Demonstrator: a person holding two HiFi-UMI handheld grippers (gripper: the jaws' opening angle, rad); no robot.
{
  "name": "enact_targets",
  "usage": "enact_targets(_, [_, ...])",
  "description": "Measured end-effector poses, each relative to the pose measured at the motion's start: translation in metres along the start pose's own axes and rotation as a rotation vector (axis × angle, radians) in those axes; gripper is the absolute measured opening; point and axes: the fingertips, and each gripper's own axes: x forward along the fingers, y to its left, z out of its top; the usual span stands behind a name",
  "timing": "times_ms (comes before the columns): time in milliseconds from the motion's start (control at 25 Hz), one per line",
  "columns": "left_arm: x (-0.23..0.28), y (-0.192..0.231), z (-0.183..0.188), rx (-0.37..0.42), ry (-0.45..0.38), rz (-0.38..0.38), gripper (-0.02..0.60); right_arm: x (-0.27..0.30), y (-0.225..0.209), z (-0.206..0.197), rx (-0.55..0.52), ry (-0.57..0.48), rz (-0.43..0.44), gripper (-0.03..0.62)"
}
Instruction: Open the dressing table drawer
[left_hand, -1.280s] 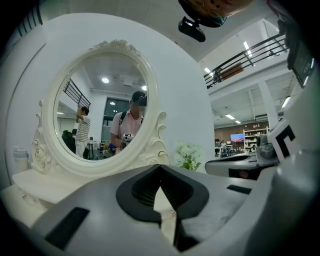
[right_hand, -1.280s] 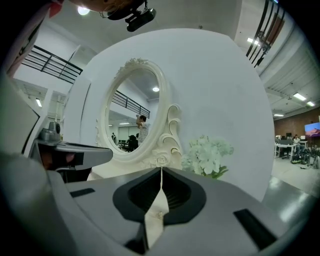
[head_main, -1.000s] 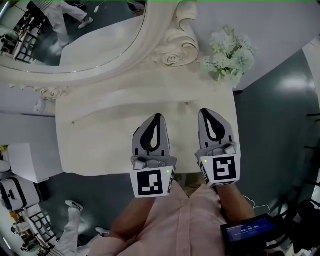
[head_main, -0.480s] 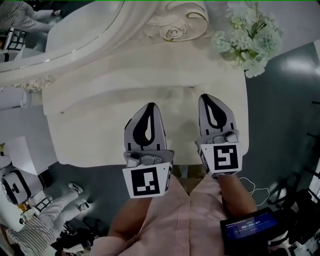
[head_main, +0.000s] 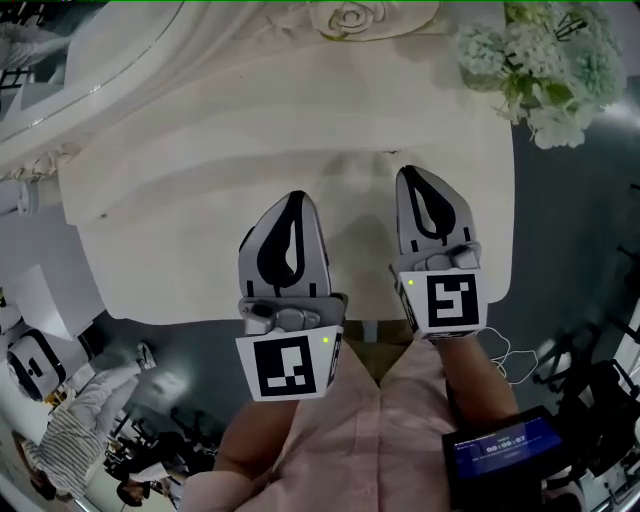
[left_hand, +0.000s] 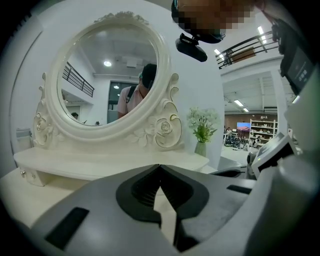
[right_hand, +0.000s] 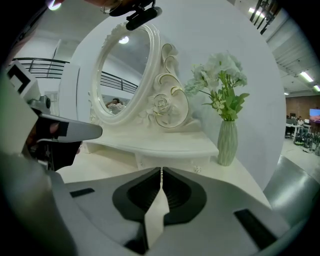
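The cream dressing table (head_main: 170, 250) has a raised shelf (head_main: 250, 130) under an oval mirror (left_hand: 110, 80). In the right gripper view a small drawer front (right_hand: 167, 161) sits below that shelf, with a tiny knob (right_hand: 196, 169) at its right. My left gripper (head_main: 292, 196) hovers over the table top with its jaws shut and nothing in them; its closed tips (left_hand: 159, 166) face the mirror base. My right gripper (head_main: 412, 172), also shut and empty, points at the drawer front from a short distance, its tips (right_hand: 161, 170) just in front of it.
A green vase of white flowers (right_hand: 227, 142) stands at the table's right rear corner (head_main: 545, 60). A black device with a screen (head_main: 500, 450) hangs at my right side. People and equipment (head_main: 80, 430) stand on the floor to the left of the table.
Both grippers have sunk lower toward the table top, side by side. The head view has shifted so the table fills more of it. Both stay shut.
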Motion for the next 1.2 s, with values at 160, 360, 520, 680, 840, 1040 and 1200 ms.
enact_targets(160, [0.004,0.003,-0.007,-0.009,0.016,0.006,0.021,0.008,-0.001,-0.006,0.002,0.014,0.009,0.021])
enact_targets(360, [0.009,0.011,-0.012,0.008,0.022,0.013,0.021,0.02,-0.001,-0.013,0.011,0.037,0.023,0.11])
enact_targets(520, [0.012,0.016,-0.017,-0.002,0.037,0.028,0.021,0.029,-0.002,-0.019,0.016,0.06,0.02,0.117])
enact_targets(680, [0.013,0.022,-0.021,-0.009,0.049,0.044,0.021,0.036,-0.003,-0.019,0.002,0.076,0.006,0.12])
enact_targets(840, [0.014,0.028,-0.021,-0.013,0.053,0.054,0.021,0.04,-0.003,-0.018,0.0,0.085,0.007,0.12])
enact_targets(1040, [0.014,0.029,-0.021,-0.018,0.053,0.056,0.021,0.046,-0.004,-0.017,0.006,0.098,0.004,0.12])
enact_targets(1200, [0.013,0.028,-0.018,-0.017,0.048,0.053,0.021,0.046,-0.002,-0.018,-0.004,0.111,0.002,0.115])
